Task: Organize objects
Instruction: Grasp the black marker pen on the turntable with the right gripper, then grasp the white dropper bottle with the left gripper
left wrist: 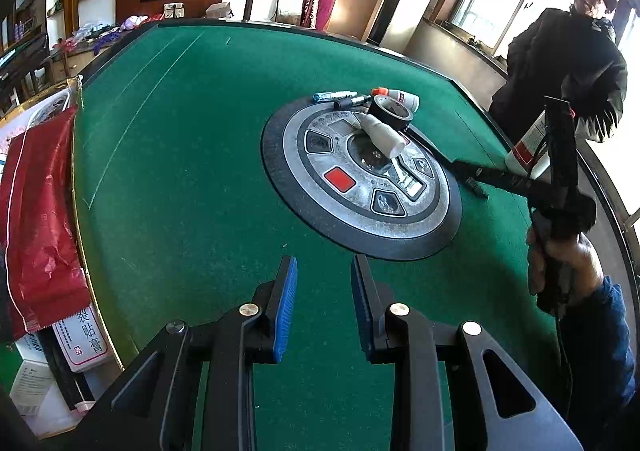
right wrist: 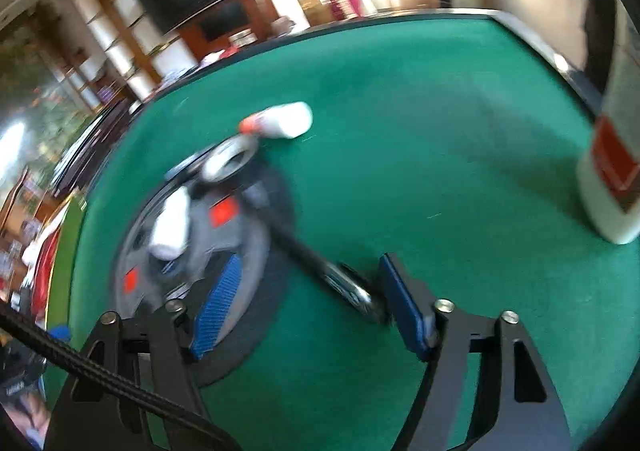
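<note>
Right hand-held gripper [right wrist: 308, 297] open around black pen [right wrist: 320, 267], left hand-held gripper [left wrist: 324, 305] open and empty.
Pen lying flat beside round centre panel [left wrist: 360, 175] mid-worktop [left wrist: 180, 171]; likely light, stiff, slippery; best pinched mid-barrel. Tape roll [left wrist: 390, 111] and bottles nearby.
</note>
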A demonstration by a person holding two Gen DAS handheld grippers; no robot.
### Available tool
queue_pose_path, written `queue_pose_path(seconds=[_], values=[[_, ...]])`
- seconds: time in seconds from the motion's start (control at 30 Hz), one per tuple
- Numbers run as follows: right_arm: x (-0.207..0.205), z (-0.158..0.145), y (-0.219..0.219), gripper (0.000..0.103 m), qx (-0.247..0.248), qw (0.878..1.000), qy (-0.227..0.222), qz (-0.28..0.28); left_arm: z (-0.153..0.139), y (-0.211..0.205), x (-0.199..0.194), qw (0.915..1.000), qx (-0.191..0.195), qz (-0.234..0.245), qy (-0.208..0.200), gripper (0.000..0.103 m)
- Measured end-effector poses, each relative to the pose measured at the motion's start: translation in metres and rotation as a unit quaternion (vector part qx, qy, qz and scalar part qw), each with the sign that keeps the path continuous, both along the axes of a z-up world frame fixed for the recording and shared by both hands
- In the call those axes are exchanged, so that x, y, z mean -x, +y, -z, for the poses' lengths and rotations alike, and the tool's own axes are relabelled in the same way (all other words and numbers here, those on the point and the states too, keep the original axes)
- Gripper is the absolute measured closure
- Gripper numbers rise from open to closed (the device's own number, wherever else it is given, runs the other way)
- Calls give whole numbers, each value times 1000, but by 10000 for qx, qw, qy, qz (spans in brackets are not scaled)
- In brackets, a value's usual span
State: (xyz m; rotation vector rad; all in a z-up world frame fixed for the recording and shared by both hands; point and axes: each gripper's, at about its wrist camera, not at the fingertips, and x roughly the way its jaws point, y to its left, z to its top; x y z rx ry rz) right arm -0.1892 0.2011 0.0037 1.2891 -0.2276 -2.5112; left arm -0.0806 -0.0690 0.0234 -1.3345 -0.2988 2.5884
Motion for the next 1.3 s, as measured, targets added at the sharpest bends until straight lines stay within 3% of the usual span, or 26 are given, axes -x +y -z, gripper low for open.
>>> queue_pose_path(seconds=[0.03, 0.13, 0.3, 0.53, 0.6, 0.7, 0.8, 1.1, 1.3], values=[[-5, 1, -13, 80, -436, 9988, 58, -191, 0, 0, 0, 10000, 13, 10, -4, 79], [-18, 2, -35, 91, -1124, 9927, 210, -380, 1, 1, -1, 10000, 45, 23, -29, 79], [-34, 3, -43, 95, -1632, 9861, 291, -87, -3, 3, 0, 10000, 64, 28, -25, 79], [-75, -21, -10, 95, -431, 9982, 378, 167, -28, 32, 40, 9996, -61, 214, -193, 79], [-86, -28, -4, 95, -187, 9985, 464, 241, -33, 43, 65, 9983, -348, 245, -398, 79], [-87, -33, 3, 95, 61, 9983, 499, 295, -28, 56, 110, 9934, -811, 2, -815, 76], [-84, -34, 12, 95, 266, 9978, 479, 379, -13, 66, 141, 9893, -906, -310, -1102, 76], [-81, -37, 21, 95, 645, 9964, 443, 325, 23, 78, 177, 9855, -606, -863, -1329, 76], [-83, -37, 20, 95, 667, 9964, 429, 290, 22, 100, 176, 9917, 89, -682, -1082, 81]])
